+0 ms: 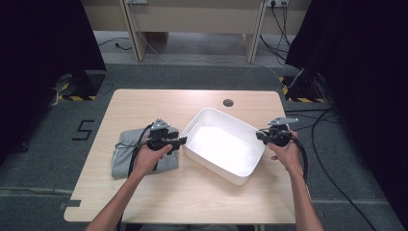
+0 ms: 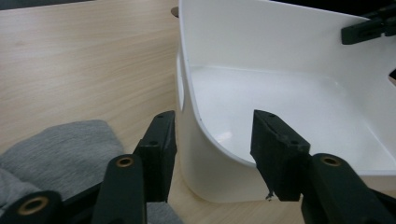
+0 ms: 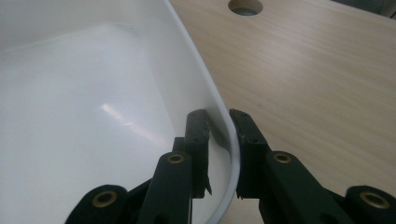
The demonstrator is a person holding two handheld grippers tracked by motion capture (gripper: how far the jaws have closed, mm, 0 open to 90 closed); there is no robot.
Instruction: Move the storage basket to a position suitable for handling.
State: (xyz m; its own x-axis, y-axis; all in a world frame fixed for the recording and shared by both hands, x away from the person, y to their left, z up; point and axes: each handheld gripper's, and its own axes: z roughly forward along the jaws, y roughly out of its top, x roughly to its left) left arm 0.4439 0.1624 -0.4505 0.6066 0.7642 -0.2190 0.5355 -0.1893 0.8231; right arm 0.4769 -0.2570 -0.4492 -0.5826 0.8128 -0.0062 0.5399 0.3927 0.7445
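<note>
A white plastic bin [image 1: 216, 168] stands empty in the middle of the wooden table, turned at an angle. My left gripper [image 1: 180, 141] is at the bin's left wall. In the left gripper view that gripper [image 2: 215, 149] is open, one jaw outside the bin [image 2: 261, 42] and one inside, astride the rim. My right gripper [image 1: 262, 135] sits at the opposite rim. The right gripper view shows it [image 3: 219, 140] shut on the rim of the bin [image 3: 187, 84], which is pinched between both jaws. A folded grey cloth [image 1: 122, 156] lies under my left hand.
The table [image 1: 192, 202] has a round cable hole [image 1: 228, 102] behind the bin. The grey cloth [image 2: 60, 144] lies just left of the bin wall. My right gripper [image 2: 355, 31] shows across the bin. Cables [image 1: 332, 159] trail over the floor on the right.
</note>
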